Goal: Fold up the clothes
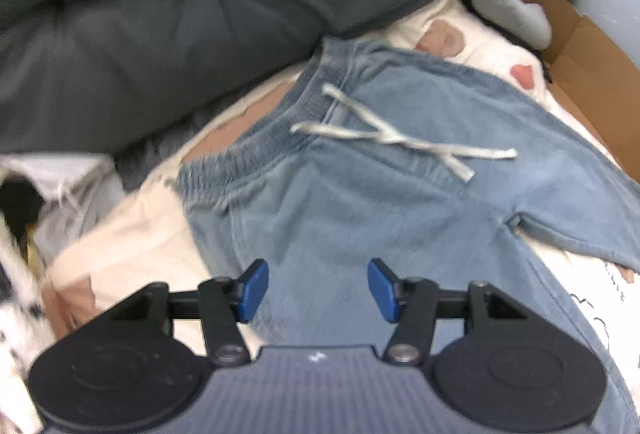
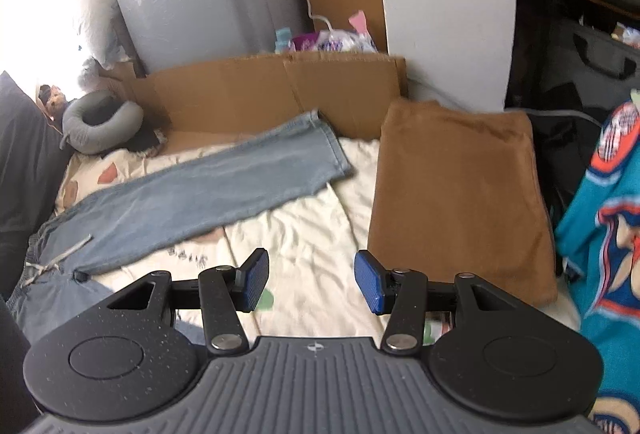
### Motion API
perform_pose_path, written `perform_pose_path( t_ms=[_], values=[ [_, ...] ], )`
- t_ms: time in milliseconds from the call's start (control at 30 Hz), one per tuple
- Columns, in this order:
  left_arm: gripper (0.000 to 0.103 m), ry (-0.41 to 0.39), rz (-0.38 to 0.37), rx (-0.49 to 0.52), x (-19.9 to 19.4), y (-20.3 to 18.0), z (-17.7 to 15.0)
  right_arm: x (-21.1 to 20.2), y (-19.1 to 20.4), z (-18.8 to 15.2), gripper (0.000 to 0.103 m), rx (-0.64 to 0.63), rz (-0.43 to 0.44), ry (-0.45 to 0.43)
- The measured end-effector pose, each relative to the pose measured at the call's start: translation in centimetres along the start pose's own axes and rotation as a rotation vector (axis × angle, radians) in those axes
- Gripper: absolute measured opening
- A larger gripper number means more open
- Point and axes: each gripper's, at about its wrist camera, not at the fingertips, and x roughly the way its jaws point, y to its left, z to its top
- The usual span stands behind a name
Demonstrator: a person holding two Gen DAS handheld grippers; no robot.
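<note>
Left gripper (image 1: 318,288) angled steeply down over jeans (image 1: 360,193), jaws half spread, pads clear of denim, nothing held. Right gripper (image 2: 311,281) tilted down, jaws half spread, empty, over cream sheet (image 2: 320,234) beside jeans. Jeans flat on sheet, waistband toward dark cushion (image 1: 160,13), one leg stretched lengthwise toward cardboard (image 2: 260,93).

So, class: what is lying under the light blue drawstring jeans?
The jeans lie spread on a cream printed bedsheet, which shows all round them. One leg end reaches the cardboard. Whatever the sheet's print shows directly beneath the denim is covered.
</note>
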Motion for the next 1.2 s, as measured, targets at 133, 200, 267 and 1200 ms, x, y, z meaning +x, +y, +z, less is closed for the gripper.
perform_pose_path(
  t_ms=[133, 200, 267, 1200],
  values=[
    [0.039, 0.025, 0.003, -0.032, 0.9, 2.0, -1.5, 0.6, -0.4, -2.0, 0.054, 0.02, -0.015, 0.041],
    [0.027, 0.041, 0.015, -0.051, 1.5, 2.9, -2.1, 1.0, -0.8, -2.9, 0.054, 0.035, -0.024, 0.062],
    [0.024, 0.046, 0.023, -0.08, 2.0, 3.7, -2.7, 1.4, -1.3, -3.9, 0.054, 0.051, -0.035, 0.082],
    [0.037, 0.127, 0.004, -0.407, 9.0, 7.1, -6.8, 5.1, -2.6, -11.3, 0.054, 0.063, -0.151, 0.281]
  ],
)
